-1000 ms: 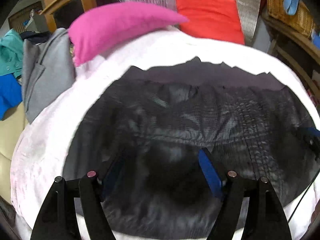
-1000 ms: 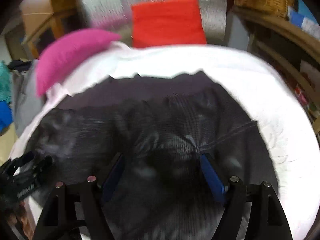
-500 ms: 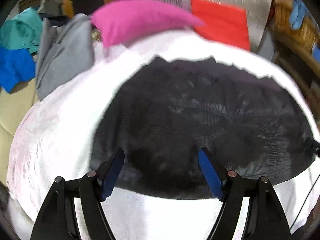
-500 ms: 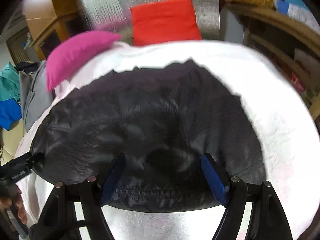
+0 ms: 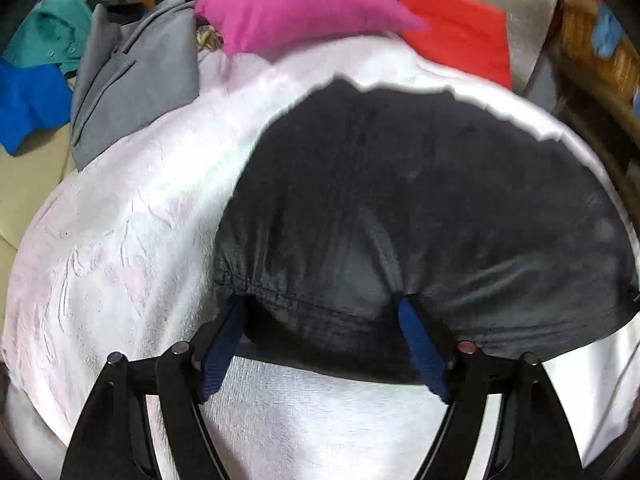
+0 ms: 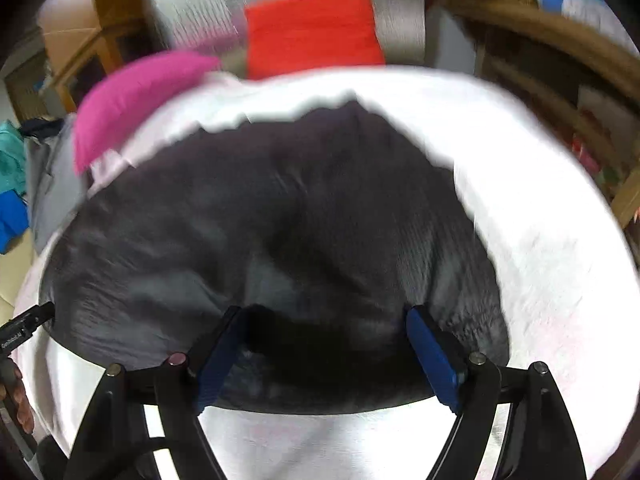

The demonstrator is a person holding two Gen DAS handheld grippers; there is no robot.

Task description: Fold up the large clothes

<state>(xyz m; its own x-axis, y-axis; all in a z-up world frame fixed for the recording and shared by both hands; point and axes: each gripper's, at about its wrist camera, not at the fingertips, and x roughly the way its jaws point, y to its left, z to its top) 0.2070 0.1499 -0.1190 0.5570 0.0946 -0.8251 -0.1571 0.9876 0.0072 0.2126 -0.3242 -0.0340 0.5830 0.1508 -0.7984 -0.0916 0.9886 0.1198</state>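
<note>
Black garment (image 5: pixel 420 208) lies doubled near front edge of white-covered bed (image 5: pixel 120 248). Left gripper (image 5: pixel 320 340) and right gripper (image 6: pixel 324 348) straddle front fold, jaws opening, apparently releasing to let fold settle.

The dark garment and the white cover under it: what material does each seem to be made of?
The dark grey-black garment looks like thin synthetic woven cloth, perhaps nylon: it shows a faint sheen, fine crinkles and a gathered stitched hem. The white cover looks like soft matte fabric, perhaps cotton, with small raised wrinkles. Blur leaves both uncertain.
</note>
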